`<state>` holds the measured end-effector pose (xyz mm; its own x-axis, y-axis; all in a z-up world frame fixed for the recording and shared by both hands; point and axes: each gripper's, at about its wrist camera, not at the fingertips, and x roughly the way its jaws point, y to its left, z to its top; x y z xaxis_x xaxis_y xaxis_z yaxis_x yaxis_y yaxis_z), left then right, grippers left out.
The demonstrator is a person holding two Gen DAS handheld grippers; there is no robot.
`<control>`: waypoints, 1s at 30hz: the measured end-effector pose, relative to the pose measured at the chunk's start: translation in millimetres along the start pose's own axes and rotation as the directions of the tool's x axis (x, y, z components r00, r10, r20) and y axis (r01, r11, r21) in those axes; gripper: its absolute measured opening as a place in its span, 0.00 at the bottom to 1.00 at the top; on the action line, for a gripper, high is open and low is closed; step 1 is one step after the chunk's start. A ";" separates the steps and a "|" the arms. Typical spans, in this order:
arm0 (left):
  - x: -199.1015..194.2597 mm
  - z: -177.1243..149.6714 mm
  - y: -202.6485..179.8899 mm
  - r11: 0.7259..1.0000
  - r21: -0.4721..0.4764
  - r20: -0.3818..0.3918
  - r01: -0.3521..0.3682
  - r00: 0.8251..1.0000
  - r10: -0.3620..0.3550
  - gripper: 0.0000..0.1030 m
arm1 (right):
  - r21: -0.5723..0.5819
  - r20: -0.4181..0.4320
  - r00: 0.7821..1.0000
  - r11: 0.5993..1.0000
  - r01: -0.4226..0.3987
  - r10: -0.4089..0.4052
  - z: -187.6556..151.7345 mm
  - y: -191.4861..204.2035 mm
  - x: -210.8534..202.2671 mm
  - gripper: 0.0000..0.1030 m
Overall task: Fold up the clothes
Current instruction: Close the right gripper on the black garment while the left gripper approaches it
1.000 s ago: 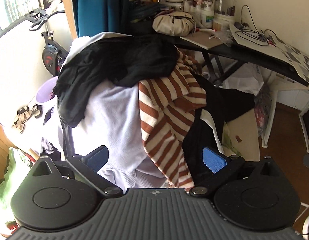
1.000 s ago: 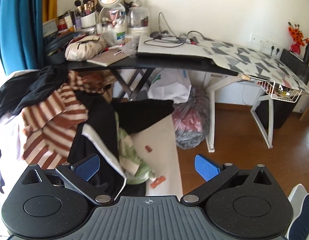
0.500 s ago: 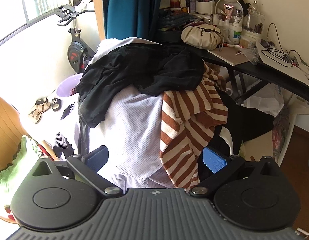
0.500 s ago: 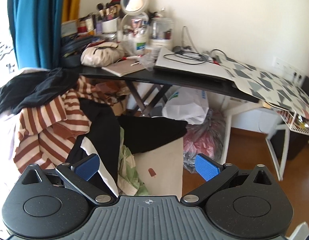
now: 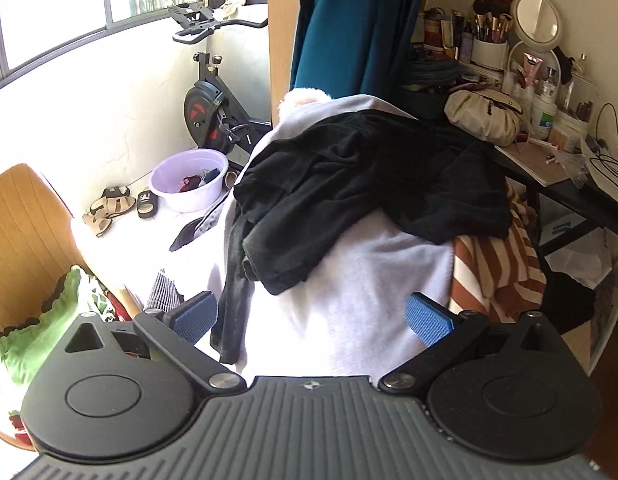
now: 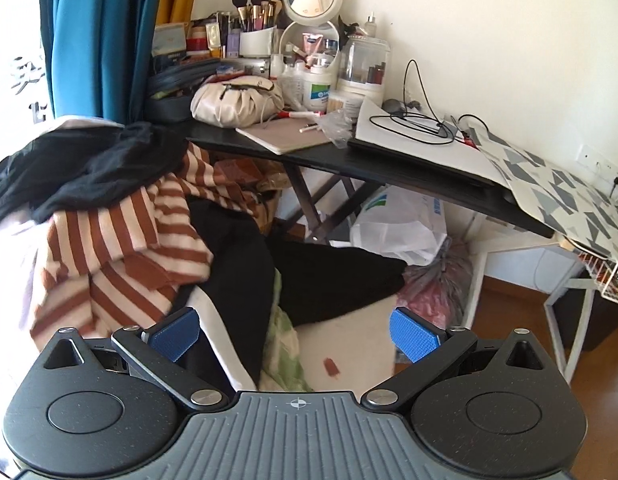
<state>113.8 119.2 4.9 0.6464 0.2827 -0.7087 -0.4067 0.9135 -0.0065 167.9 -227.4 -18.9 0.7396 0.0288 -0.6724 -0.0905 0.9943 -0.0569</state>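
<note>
A heap of clothes hangs over a chair. In the left wrist view a black garment (image 5: 369,184) lies on top of a pale lilac garment (image 5: 361,300), with a brown and cream striped top (image 5: 497,264) at the right. My left gripper (image 5: 311,316) is open and empty, just in front of the lilac garment. In the right wrist view the striped top (image 6: 121,248) and another black garment (image 6: 309,276) hang further right. My right gripper (image 6: 295,334) is open and empty in front of them.
A black desk (image 6: 409,172) crowded with cosmetics, a mirror and cables stands behind the heap. Plastic bags (image 6: 405,224) lie under it. A lilac basin (image 5: 189,180), sandals and an exercise bike (image 5: 213,108) are at the left. A teal curtain (image 5: 349,28) hangs behind.
Both grippers have swung left. The left view now centres on the black and lilac garments and shows the basin and bike. Both grippers stay open and empty.
</note>
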 end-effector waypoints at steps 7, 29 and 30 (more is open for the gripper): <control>46.5 32.3 63.8 0.999 0.037 0.018 -0.005 1.000 0.004 0.99 | -0.027 -0.019 1.000 0.999 -0.020 0.019 41.9 79.4 30.4 0.98; 114.2 62.9 197.6 0.998 -0.036 -0.038 0.042 0.998 -0.044 0.99 | -0.296 0.009 0.936 0.895 -0.335 0.353 169.6 409.4 152.8 0.42; 114.8 63.1 197.1 0.998 -0.032 -0.035 0.046 0.998 -0.047 0.99 | -0.283 0.004 0.941 0.903 -0.324 0.339 171.4 409.5 156.6 0.27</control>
<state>148.7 350.3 -33.2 0.6417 0.2287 -0.7321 -0.3971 0.9157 -0.0620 361.0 201.9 -21.0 0.6678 0.3645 -0.6489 -0.5099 0.8592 -0.0421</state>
